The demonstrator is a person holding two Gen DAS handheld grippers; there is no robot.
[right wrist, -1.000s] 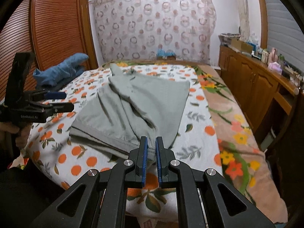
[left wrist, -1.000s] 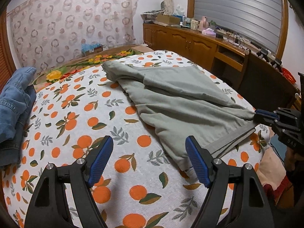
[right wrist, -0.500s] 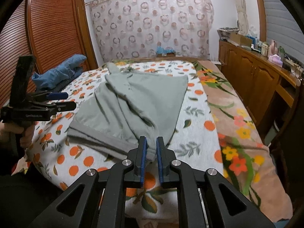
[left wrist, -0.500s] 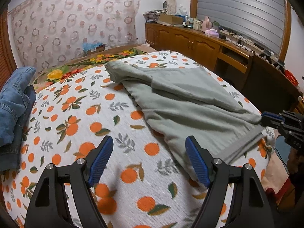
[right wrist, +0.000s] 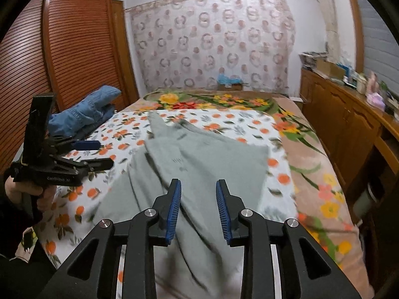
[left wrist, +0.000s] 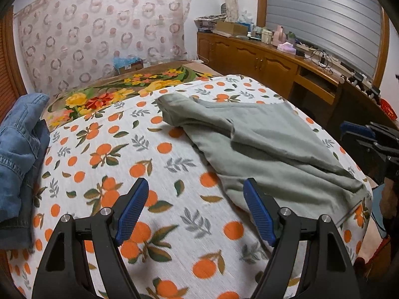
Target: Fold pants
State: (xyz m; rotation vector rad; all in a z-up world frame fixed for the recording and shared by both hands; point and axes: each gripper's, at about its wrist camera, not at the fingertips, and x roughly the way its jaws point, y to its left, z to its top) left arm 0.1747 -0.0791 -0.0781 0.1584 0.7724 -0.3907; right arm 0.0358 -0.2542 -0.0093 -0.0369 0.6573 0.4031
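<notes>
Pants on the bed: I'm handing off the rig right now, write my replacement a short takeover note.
Left gripper: jaws open, empty, over the orange-print sheet beside the pants.
Right gripper: jaws open, empty, above the pants' near end.
Grey-green pants: lying rumpled and loosely doubled on the sheet, nothing gripping them.
Done: no neat fold visible.
Left: regrip, smooth flat, fold. Denim pile is separate.

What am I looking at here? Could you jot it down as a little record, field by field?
Setting: bedroom, bed with orange-print sheet
Garment: grey-green pants, rumpled on the sheet
Left gripper: open, over the sheet beside the pants
Right gripper: open, over the pants
Also there: blue denim clothes at the bed's edge
</notes>
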